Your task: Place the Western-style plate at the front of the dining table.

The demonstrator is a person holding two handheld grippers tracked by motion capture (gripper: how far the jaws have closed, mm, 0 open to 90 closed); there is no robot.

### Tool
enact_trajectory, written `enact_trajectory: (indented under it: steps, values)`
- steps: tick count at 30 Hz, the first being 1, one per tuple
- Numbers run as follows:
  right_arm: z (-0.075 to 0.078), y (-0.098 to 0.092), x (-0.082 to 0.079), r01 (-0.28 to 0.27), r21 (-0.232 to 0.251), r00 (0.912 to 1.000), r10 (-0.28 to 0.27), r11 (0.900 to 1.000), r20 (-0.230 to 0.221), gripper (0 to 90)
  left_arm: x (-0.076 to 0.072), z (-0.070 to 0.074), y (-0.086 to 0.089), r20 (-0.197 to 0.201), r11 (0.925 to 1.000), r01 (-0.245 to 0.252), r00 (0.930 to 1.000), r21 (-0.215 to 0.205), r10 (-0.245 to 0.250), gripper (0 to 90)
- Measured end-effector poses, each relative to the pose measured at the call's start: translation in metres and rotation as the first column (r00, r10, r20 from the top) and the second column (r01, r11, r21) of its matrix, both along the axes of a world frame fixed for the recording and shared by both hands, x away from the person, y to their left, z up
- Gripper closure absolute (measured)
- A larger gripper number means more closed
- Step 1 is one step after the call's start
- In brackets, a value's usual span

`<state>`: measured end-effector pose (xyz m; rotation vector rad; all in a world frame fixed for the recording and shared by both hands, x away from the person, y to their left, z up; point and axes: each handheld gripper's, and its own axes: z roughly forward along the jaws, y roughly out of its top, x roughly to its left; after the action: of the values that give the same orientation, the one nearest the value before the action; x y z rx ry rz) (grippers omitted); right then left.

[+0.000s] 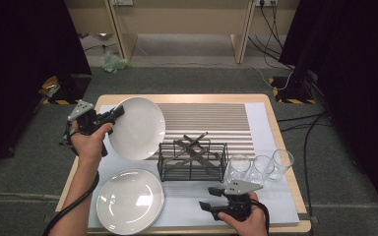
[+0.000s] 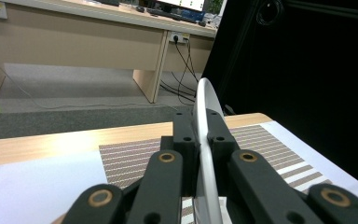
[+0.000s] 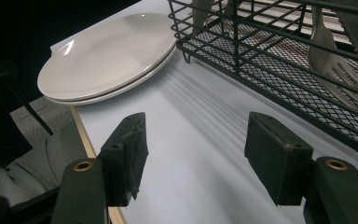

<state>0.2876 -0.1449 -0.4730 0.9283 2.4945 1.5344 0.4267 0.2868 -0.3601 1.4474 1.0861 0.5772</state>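
My left gripper (image 1: 115,114) is shut on the left rim of a white plate (image 1: 138,129), which it holds tilted above the table's left side. In the left gripper view the plate (image 2: 205,107) stands edge-on between the two jaws, whose pads press on both its faces. A stack of two white plates (image 1: 130,200) lies at the front left, also seen as plates (image 3: 107,56) in the right gripper view. My right gripper (image 1: 206,198) hovers low near the front edge, pointing left; its jaws stand open (image 3: 198,149) with nothing between them.
A black wire rack (image 1: 193,160) with cutlery crossed inside stands mid-table on a striped mat (image 1: 211,120); its mesh wall (image 3: 279,51) is close to the right gripper. Three clear glasses (image 1: 260,168) stand to the rack's right. A white sheet (image 1: 187,196) covers the tabletop.
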Motion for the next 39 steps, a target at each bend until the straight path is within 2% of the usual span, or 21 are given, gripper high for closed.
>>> enact_trajectory:
  steps: [39]
  values:
    - [-0.001, -0.001, 0.0, -0.003, -0.005, 1.0, 0.003, 1.0, 0.007, 39.3, 0.013, 0.008, -0.011, 0.012, 0.9999, 0.012, 0.9999, 0.012, -0.012, 85.4]
